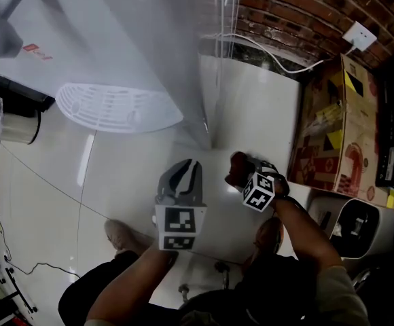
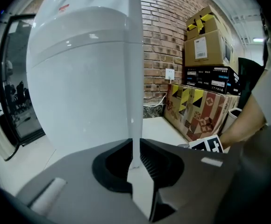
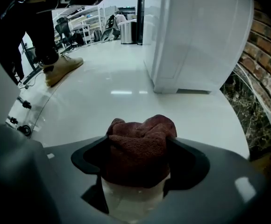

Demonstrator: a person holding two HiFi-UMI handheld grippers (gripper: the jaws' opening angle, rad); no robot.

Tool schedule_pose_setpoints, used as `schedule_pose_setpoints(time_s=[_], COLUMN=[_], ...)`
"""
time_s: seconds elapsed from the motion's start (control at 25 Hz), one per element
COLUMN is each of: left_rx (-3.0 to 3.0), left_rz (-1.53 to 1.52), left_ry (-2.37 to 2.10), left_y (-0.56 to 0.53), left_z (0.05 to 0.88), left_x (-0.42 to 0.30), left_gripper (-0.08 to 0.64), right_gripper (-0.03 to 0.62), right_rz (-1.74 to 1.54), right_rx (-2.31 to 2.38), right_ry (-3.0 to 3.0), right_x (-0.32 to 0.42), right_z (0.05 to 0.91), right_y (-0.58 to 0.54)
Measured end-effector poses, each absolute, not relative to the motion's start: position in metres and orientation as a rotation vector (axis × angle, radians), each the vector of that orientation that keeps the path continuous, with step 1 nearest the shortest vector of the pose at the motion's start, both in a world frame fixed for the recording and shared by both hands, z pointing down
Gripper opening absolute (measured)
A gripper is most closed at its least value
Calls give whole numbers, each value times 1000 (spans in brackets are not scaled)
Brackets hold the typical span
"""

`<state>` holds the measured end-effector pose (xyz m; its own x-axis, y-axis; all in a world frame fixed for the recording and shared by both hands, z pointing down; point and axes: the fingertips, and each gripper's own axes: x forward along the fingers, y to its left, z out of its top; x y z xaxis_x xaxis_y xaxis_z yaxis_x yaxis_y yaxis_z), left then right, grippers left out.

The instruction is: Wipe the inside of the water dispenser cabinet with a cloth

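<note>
Left gripper (image 2: 134, 161) is pinching the thin white edge of the cabinet door (image 2: 134, 101) low on the water dispenser (image 3: 196, 36), with its jaws nearly together and only that panel between them. Right gripper (image 3: 140, 146) is pointing down at the floor just in front of the dispenser. Its jaws are spread wide and gripping a bunched dark red cloth (image 3: 140, 125) that's filling the whole gap. A cardboard box (image 1: 326, 128) is sitting just beside the dispenser, against the brick wall (image 1: 299, 12).
</note>
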<state>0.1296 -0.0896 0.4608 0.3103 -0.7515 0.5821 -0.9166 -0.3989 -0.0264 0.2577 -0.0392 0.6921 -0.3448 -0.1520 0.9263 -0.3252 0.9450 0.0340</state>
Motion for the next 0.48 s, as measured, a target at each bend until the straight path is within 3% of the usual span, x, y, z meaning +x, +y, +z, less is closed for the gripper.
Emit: schedule_pose_setpoints(time_s=[0.08, 0.24, 0.48], left_rx=[2272, 2267, 2294], left_rz=[757, 775, 714], left_ry=[-1504, -1512, -1575], left_y=[-89, -89, -83], left_z=[459, 453, 413], left_x=[129, 127, 124], left_gripper=[46, 34, 28], right_gripper=[347, 169, 129], right_rz=[191, 227, 247], right_rx=[347, 379, 440], right_ry=[-1931, -1915, -1968], right_x=[256, 255, 257], right_z=[692, 683, 623], right_y=[-39, -40, -43])
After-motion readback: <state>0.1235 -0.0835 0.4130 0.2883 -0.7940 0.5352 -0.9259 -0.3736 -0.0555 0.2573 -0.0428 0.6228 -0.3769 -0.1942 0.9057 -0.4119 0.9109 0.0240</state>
